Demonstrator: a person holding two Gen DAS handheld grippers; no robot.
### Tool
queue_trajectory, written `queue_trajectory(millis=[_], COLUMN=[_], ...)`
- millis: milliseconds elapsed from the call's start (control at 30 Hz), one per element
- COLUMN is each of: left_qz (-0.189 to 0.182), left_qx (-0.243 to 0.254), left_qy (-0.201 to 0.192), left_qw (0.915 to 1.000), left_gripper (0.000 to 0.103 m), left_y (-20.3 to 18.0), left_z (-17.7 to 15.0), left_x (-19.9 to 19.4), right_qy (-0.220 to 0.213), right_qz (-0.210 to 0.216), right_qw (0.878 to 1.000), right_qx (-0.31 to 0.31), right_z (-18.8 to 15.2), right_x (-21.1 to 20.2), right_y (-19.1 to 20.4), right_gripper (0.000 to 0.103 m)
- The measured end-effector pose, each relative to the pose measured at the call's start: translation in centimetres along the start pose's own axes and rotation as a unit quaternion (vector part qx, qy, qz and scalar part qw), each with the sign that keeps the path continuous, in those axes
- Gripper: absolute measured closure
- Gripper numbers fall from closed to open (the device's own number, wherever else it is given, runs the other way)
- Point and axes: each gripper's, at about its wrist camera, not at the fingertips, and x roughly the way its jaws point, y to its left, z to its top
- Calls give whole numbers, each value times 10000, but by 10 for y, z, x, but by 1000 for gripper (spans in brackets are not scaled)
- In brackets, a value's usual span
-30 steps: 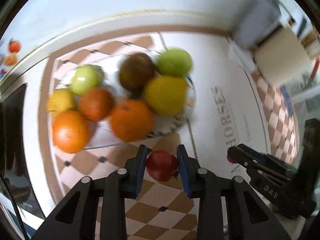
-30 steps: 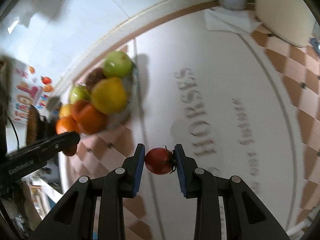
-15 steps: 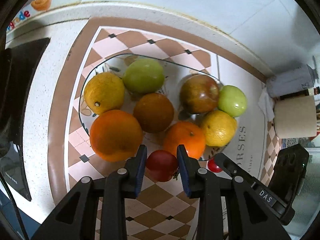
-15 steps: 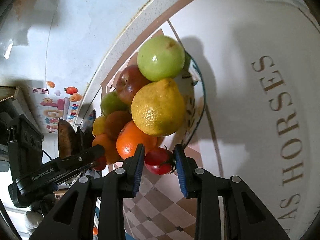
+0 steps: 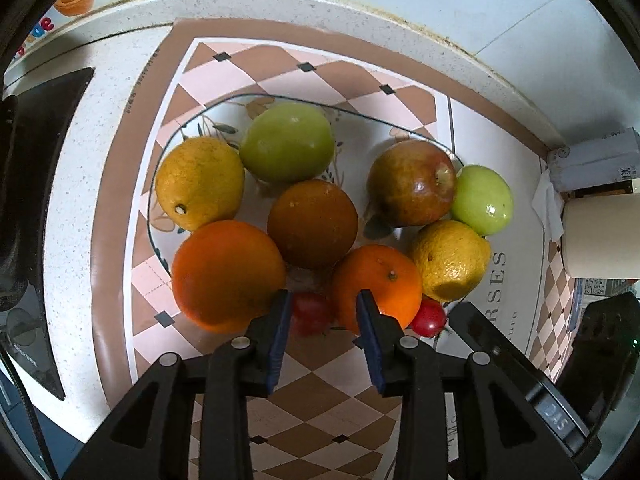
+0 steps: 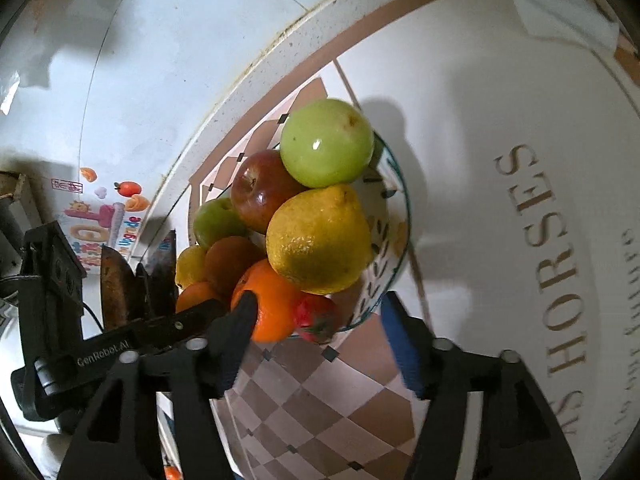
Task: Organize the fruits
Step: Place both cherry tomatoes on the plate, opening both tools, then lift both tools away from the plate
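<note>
Both tomatoes are at the near edge of the fruit bowl (image 5: 188, 128), and both of my tools stand apart.

My left tool (image 5: 322, 314) has just opened a little; its tomato (image 5: 310, 312) sits loose between the jaws, against two oranges. My right tool (image 6: 316, 312) has just opened wide, and its tomato (image 6: 314, 318) rests free at the rim beside an orange (image 6: 268, 304) and under the lemon (image 6: 318, 238). The bowl stands on the patterned surface (image 5: 320, 392).
</note>
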Motion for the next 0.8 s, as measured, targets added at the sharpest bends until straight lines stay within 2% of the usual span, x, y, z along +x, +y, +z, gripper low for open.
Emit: queue_trajectory(millis=[67, 100, 167, 233, 300, 400, 433, 500, 667, 800], left_qz=[47, 97, 236, 496, 776, 1158, 1214, 1307, 1360, 1451], left_qx=[11, 53, 156, 259, 357, 380, 380, 363, 273, 360], left_qy=[-56, -119, -310, -522, -676, -780, -801, -889, -922, -1213], left_qw=[10000, 9999, 9991, 9971, 9940, 9895, 9886, 9868, 9860, 9813], left_gripper=[70, 64, 52, 27, 15, 12, 5, 5, 5, 5], left_y=[0, 0, -1, -1, 0, 6, 9, 14, 23, 21], left_z=[0, -1, -3, -7, -12, -20, -22, -28, -41, -56], left_x=[-5, -9, -19, -30, -36, -40, -40, -41, -43, -60], right_qy=[-2, -25, -102, -203, -254, -305, -340, -409, -508, -685], right_qz=[-126, -276, -718, -1226, -1684, -2032, -2098, -2182, -2216, -2209], right_qw=[9999, 9995, 9964, 9884, 9776, 9657, 9630, 9587, 9557, 9544], right_qx=[-48, -143, -430, -869, -1238, -1588, -1656, -1776, -1869, -1888], right_z=[1, 1, 0, -3, -7, -12, -14, -17, -22, -33], right_x=[-6, -10, -16, -23, -25, -27, -29, -31, -39, -57], right_y=[1, 3, 11, 23, 35, 47, 50, 55, 62, 72], right_gripper=[34, 31, 15, 10, 9, 8, 8, 7, 6, 6])
